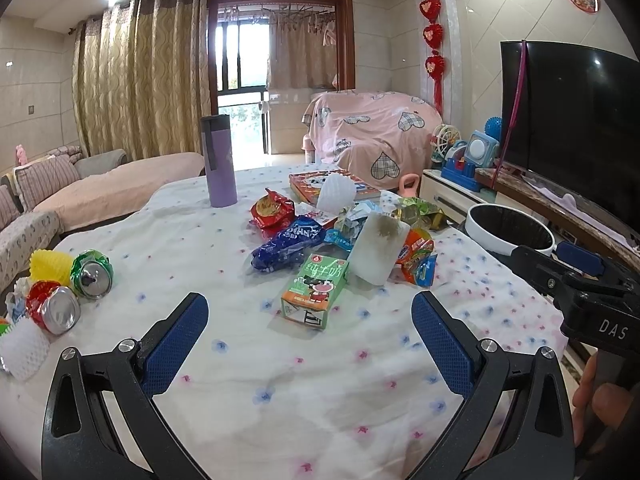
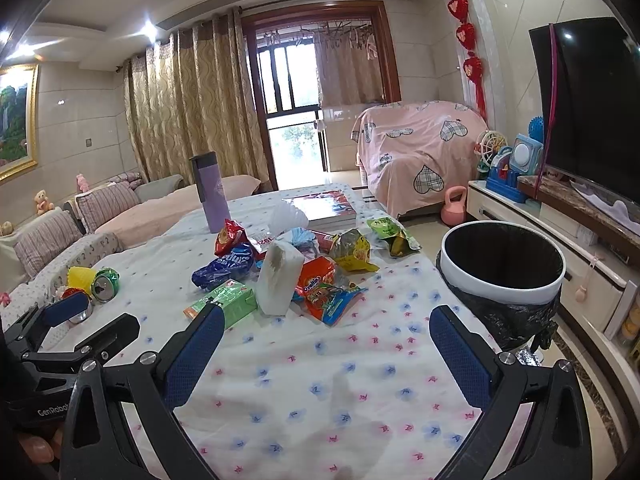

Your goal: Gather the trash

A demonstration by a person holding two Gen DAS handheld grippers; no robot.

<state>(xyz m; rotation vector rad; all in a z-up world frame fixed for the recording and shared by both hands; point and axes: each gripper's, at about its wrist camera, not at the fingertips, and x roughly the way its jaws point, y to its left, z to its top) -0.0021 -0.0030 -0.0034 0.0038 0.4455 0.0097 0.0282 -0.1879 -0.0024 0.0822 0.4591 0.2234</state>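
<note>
Both grippers hang over the near edge of the table [image 1: 320, 400] — the left gripper [image 1: 310, 312] and the right gripper [image 2: 326, 328] each have fingers spread wide, holding nothing. The trash pile [image 2: 304, 268] sits in the table's middle, the milk box [image 1: 312, 292] nearest. Cans [image 1: 76, 288] lie at the left edge. The bin [image 2: 504, 276] stands just beside the right edge.

White foam net [image 1: 18, 350] edge-cropped

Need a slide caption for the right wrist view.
Open right tool above the floral tablecloth, facing piled wrappers beside the lined bin.
</note>
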